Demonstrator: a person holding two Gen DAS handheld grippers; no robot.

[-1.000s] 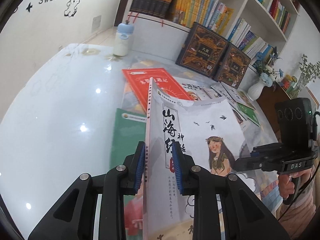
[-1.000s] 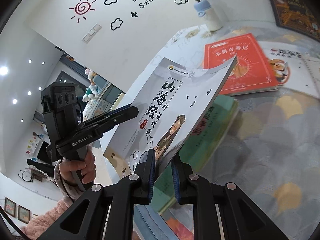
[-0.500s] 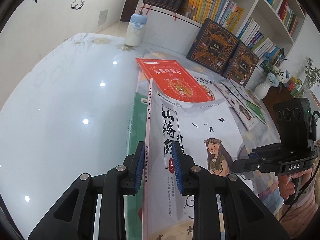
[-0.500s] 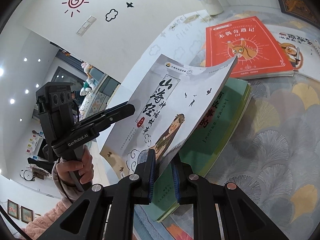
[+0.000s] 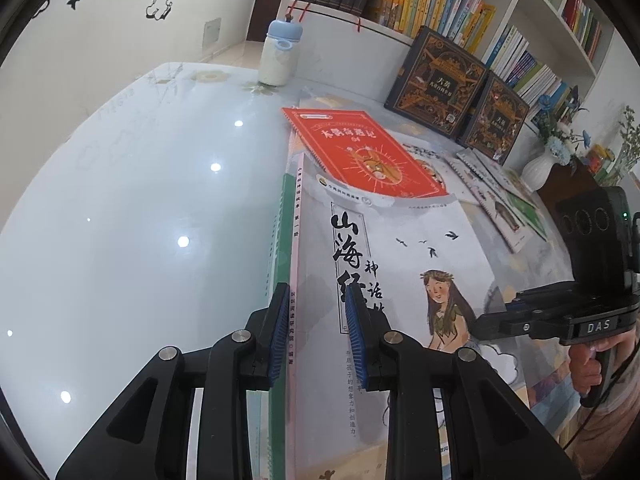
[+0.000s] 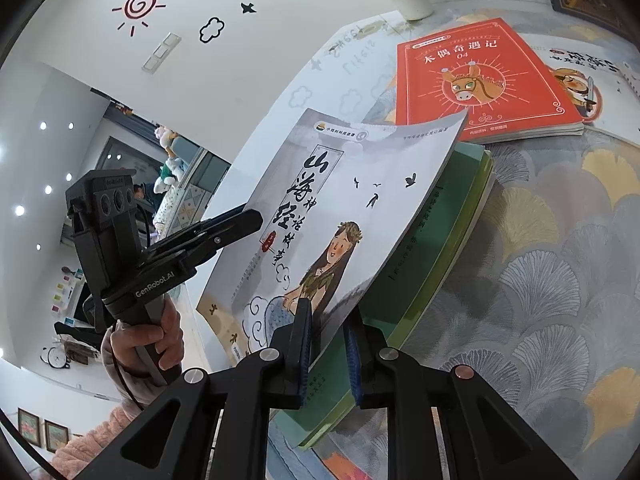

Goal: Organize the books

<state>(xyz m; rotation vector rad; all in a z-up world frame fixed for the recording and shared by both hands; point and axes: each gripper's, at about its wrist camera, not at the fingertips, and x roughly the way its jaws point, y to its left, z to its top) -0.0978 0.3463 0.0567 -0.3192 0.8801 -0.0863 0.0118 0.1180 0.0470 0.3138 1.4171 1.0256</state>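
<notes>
Study table (image 5: pixel 140 208) below bookshelves; grey storybook (image 5: pixel 400 248) held over green book (image 6: pixel 452 216).
Left gripper (image 5: pixel 318 330) clamps its spine edge, right gripper (image 6: pixel 328 342) the near corner, likely to square it onto the stack. Right view shows the cover tilted clear of the green book; left view shows shelves (image 5: pixel 440 4).

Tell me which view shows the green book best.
The right wrist view: the green book shows its cover and page edge, lying under the tilted grey book. The left wrist view shows only a thin green strip left of the grey book's spine.
</notes>
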